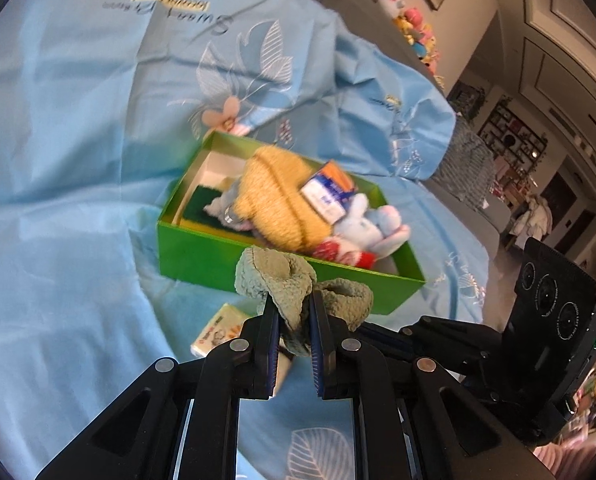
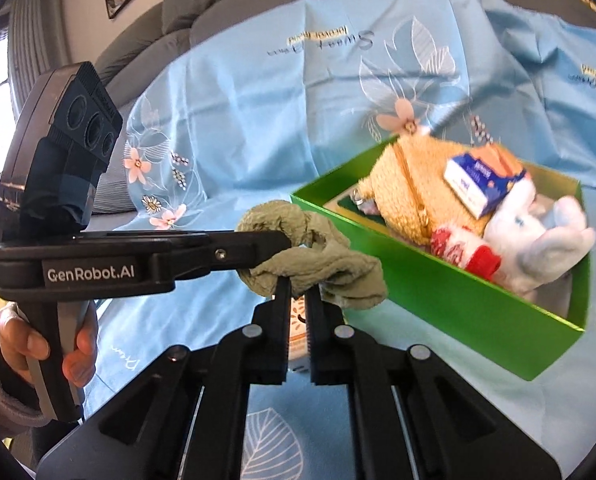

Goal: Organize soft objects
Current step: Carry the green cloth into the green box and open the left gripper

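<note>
Both grippers are pinching one green cloth (image 1: 294,292), a nubbly, terry-like rag bunched into soft folds and lifted clear of the sheet.

Left gripper (image 1: 294,320): jaws drawn together, clamping a hanging fold of the cloth between the blue-edged pads. The rest of the rag is puffing out above and to either side of the fingertips.

Right gripper (image 2: 298,296): jaws likewise closed on the cloth, gripping a thinner fold. In this view the left gripper is reaching in from the left side, its black finger lying across the rag's upper edge, so the two tools are meeting at the same bundle. A hand (image 2: 38,344) in a grey fleecy cuff is wrapping the left tool's handle.

Just beyond the fingertips a green box (image 1: 202,256) is sitting, cardboard, rectangular, glossy walls, open top. Inside it:
- a tan knitted hat (image 1: 278,204), ribbed and woolly, filling the middle
- a small orange-and-white packet (image 1: 329,190), boxy, lying tilted on the hat
- a pale blue plush toy (image 1: 371,224), fuzzy, with a red-and-white knit piece at its near side
- a flat dark green scouring pad (image 1: 200,204) at the far left end, with a grey fuzzy item beside it

Below the left fingertips a small tissue pack (image 1: 218,332), crinkly plastic wrap, is lying on the sheet.

Everything is resting on a light blue sheet (image 1: 78,140), smooth and slightly shiny, creased, printed with white leaves and pink flowers.
</note>
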{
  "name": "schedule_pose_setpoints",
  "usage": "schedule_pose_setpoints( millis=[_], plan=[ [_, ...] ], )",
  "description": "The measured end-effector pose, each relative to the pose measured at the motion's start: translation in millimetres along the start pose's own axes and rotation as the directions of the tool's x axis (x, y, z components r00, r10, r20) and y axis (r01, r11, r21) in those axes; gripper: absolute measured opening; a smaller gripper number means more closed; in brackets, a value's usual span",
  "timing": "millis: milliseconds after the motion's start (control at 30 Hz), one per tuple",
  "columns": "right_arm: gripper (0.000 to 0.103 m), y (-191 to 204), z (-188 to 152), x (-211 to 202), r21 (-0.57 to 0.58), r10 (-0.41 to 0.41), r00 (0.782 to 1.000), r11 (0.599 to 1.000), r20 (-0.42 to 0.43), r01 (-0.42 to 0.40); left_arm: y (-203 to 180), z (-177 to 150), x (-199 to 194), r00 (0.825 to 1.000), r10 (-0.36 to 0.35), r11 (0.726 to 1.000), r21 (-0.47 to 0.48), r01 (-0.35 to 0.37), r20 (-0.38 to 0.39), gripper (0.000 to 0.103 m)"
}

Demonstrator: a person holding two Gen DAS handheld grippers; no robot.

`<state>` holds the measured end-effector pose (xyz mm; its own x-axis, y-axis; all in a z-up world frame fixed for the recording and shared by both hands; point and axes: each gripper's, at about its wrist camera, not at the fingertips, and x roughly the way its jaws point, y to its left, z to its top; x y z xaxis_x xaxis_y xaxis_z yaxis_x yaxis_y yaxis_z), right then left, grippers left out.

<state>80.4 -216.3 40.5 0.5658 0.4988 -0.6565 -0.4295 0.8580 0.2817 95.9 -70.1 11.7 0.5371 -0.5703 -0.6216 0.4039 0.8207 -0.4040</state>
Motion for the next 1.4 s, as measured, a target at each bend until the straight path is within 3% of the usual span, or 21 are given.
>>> schedule_pose_setpoints(
  millis=[267,600,867,1100,1400],
  plan=[
    [0.006,-11,22,-31,-0.024,-0.064,0.996,0.998,0.067,0.066,-32,28,5,1.0,-0.01,0.999,0.048,0.009,0.021,0.013],
    [0.006,-54,54,-37,-0.007,-0.136,0.984,0.99,0.116,0.138,-52,76,46,0.999,-0.043,0.998,0.036,0.043,0.0,0.013],
    [0.006,-96,49,-2,0.074,-0.151,0.989,0.986,0.005,0.15,-39,75,104,0.994,0.003,1.0,-0.005,-0.003,-0.114,0.013],
    [0.007,-116,43,22,0.128,-0.154,0.987,0.979,-0.036,0.157,-28,74,127,0.988,0.053,0.999,0.0,-0.054,-0.142,0.013],
    [0.008,-129,59,45,0.136,-0.196,0.978,0.969,-0.074,0.204,-22,93,148,0.98,0.119,0.993,0.007,-0.119,-0.161,0.013]
  ],
)
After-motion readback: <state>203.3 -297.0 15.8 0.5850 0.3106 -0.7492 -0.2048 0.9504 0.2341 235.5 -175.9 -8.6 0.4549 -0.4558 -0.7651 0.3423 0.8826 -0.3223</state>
